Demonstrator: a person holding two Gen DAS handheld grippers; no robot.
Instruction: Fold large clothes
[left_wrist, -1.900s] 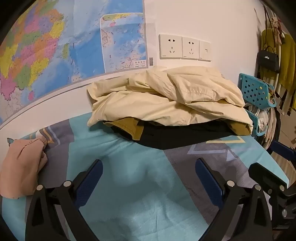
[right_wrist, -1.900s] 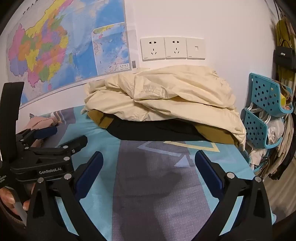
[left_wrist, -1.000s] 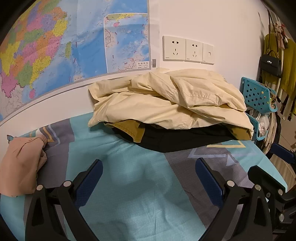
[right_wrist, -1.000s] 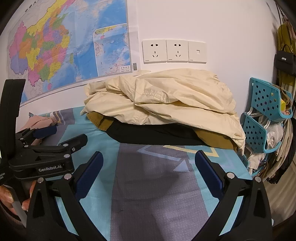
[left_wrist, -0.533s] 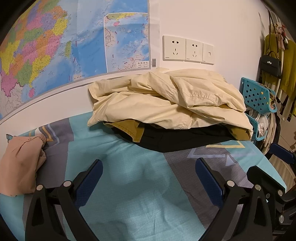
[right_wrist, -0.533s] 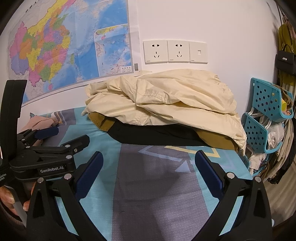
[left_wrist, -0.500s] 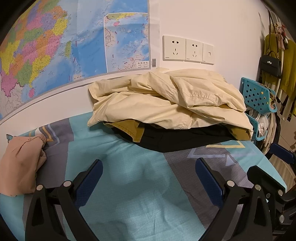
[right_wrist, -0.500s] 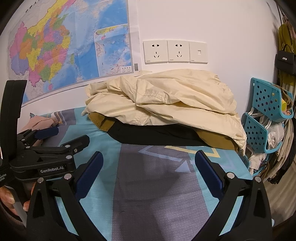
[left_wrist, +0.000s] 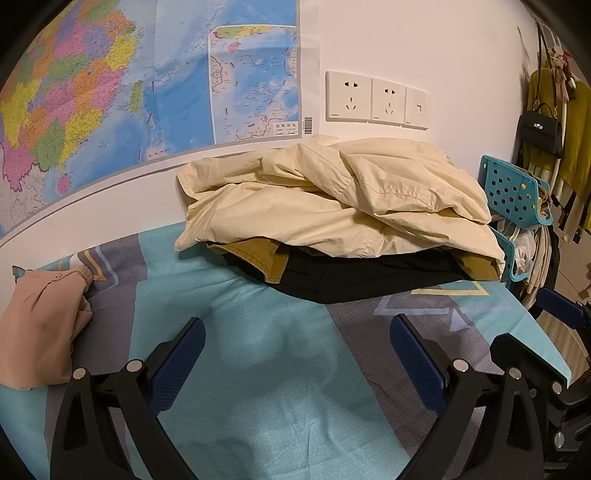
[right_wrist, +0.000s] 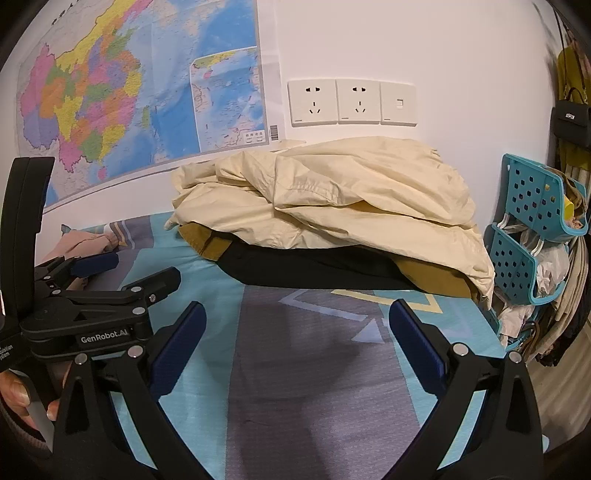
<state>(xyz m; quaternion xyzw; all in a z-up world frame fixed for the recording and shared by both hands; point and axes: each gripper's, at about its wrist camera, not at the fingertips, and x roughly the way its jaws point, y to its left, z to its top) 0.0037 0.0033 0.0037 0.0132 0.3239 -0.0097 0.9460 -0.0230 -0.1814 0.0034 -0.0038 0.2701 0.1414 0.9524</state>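
A pile of clothes lies against the wall on the bed: a crumpled cream garment (left_wrist: 332, 206) (right_wrist: 332, 206) on top, a mustard piece (left_wrist: 258, 254) (right_wrist: 201, 240) and a black one (left_wrist: 351, 273) (right_wrist: 314, 269) underneath. A folded pink garment (left_wrist: 37, 328) (right_wrist: 77, 240) rests at the left. My left gripper (left_wrist: 295, 354) is open over the bare bedsheet, short of the pile. My right gripper (right_wrist: 295, 339) is open too, holding nothing, with the pile ahead. In the right wrist view the left gripper (right_wrist: 118, 273) sits at the left, a hand under it.
The bed has a teal and grey patterned sheet (left_wrist: 258, 369) (right_wrist: 314, 369). A map (left_wrist: 110, 92) and wall sockets (left_wrist: 376, 99) are behind the pile. A teal perforated rack (left_wrist: 513, 195) (right_wrist: 532, 221) with bags stands off the bed's right edge; a black handbag (left_wrist: 539, 133) hangs nearby.
Both views have shifted slightly since the oldest frames, the pile sitting a little lower and nearer. Both grippers stay open and the clothes have not moved.
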